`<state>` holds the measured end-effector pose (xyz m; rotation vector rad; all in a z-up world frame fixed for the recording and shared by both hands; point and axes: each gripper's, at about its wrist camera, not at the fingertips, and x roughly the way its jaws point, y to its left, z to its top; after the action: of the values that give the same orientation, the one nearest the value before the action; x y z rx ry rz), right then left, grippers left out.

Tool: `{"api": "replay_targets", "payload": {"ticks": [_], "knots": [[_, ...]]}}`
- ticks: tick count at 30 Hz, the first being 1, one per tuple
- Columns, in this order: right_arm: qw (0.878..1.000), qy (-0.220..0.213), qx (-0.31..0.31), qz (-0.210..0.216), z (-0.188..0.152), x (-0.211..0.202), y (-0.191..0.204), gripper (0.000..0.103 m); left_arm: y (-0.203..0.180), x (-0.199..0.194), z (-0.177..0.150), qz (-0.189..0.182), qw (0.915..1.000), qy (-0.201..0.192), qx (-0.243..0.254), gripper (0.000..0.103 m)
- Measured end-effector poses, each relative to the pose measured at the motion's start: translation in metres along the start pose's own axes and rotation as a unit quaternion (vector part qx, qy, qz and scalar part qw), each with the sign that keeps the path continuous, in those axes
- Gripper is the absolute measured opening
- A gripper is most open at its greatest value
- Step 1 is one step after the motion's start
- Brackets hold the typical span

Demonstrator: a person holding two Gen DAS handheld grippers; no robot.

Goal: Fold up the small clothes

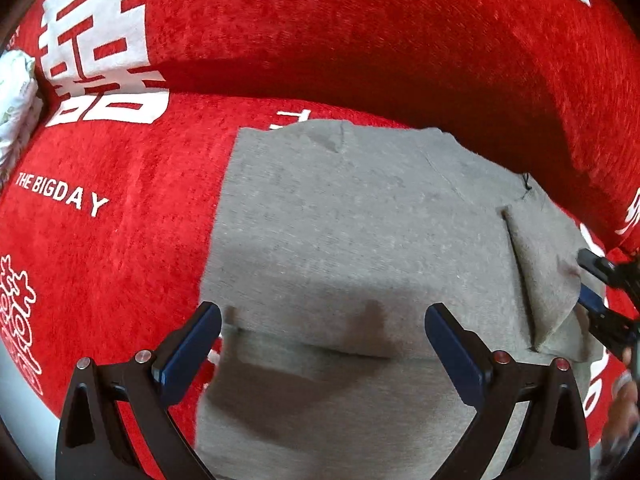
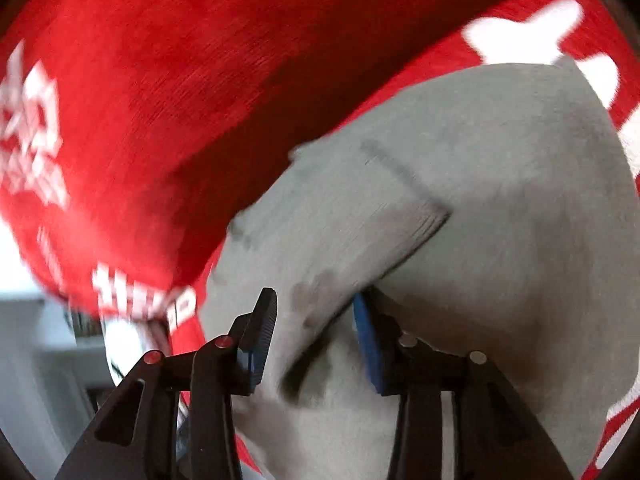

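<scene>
Grey garment flap between parted right claw.

Sofa back blocks rear; cloth flat.

I see one grey garment of soft, slightly fuzzy knit lying mostly flat on the red cover with white lettering. From my left wrist view its left edge runs straight, the far edge is uneven, and a shallow crease crosses it near the bottom. At the right side a flap is doubled over onto the main panel, leaving a long raised fold line. In my right wrist view (blurred) that same flap lifts off the cloth as a pointed, tilted fold with a dark seam along it.
</scene>
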<state>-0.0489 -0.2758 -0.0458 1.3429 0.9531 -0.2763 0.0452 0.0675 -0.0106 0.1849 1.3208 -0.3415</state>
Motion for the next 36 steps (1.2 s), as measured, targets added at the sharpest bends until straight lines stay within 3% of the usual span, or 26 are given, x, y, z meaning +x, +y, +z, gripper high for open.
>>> {"api": "replay_targets", "payload": {"ticks": [1, 2, 5, 10, 13, 17, 20, 21, 24, 28, 30, 33, 36], "knots": [[1.000, -0.002, 0.003, 0.002, 0.003, 0.005, 0.003, 0.012, 0.004, -0.002, 0.001, -0.005, 1.0000, -0.001, -0.002, 0.102], [1.000, -0.001, -0.010, 0.000, 0.002, 0.011, 0.010, 0.008, 0.007, -0.003, 0.001, -0.011, 0.9999, -0.002, -0.004, 0.102], [0.993, 0.013, -0.118, 0.002, -0.010, 0.030, 0.059, 0.008, 0.018, -0.007, 0.002, -0.028, 0.9996, -0.002, -0.008, 0.102], [0.952, 0.095, -0.291, -0.029, -0.068, 0.081, 0.121, 0.008, 0.037, -0.003, 0.001, -0.052, 0.9982, 0.013, -0.029, 0.102], [0.929, 0.137, -0.339, -0.060, -0.094, 0.103, 0.129, 0.012, 0.039, -0.002, 0.000, -0.062, 0.9975, 0.016, -0.029, 0.102], [0.913, 0.166, -0.363, -0.089, -0.109, 0.106, 0.118, 0.013, 0.032, 0.001, 0.001, -0.078, 0.9965, 0.023, -0.017, 0.102], [0.918, 0.166, -0.350, -0.083, -0.109, 0.083, 0.099, 0.036, 0.023, 0.003, 0.003, -0.097, 0.9948, 0.031, -0.010, 0.102], [0.924, 0.161, -0.337, -0.083, -0.106, 0.073, 0.091, 0.039, 0.019, 0.004, 0.004, -0.101, 0.9943, 0.033, -0.009, 0.102], [0.943, 0.151, -0.287, -0.075, -0.095, 0.050, 0.069, 0.039, 0.011, 0.011, 0.008, -0.110, 0.9929, 0.044, -0.005, 0.102], [0.976, 0.126, -0.167, -0.061, -0.080, 0.010, 0.019, 0.040, 0.003, 0.024, 0.020, -0.121, 0.9908, 0.059, -0.015, 0.102], [0.986, 0.111, -0.108, -0.052, -0.076, -0.007, -0.007, 0.041, 0.000, 0.028, 0.027, -0.129, 0.9894, 0.063, -0.018, 0.102], [0.995, 0.089, -0.038, -0.034, -0.074, -0.027, -0.041, 0.041, -0.005, 0.038, 0.034, -0.134, 0.9879, 0.073, -0.027, 0.102], [0.997, 0.064, -0.006, -0.032, -0.069, -0.046, -0.061, 0.041, -0.008, 0.046, 0.039, -0.127, 0.9871, 0.090, -0.038, 0.099]]}}
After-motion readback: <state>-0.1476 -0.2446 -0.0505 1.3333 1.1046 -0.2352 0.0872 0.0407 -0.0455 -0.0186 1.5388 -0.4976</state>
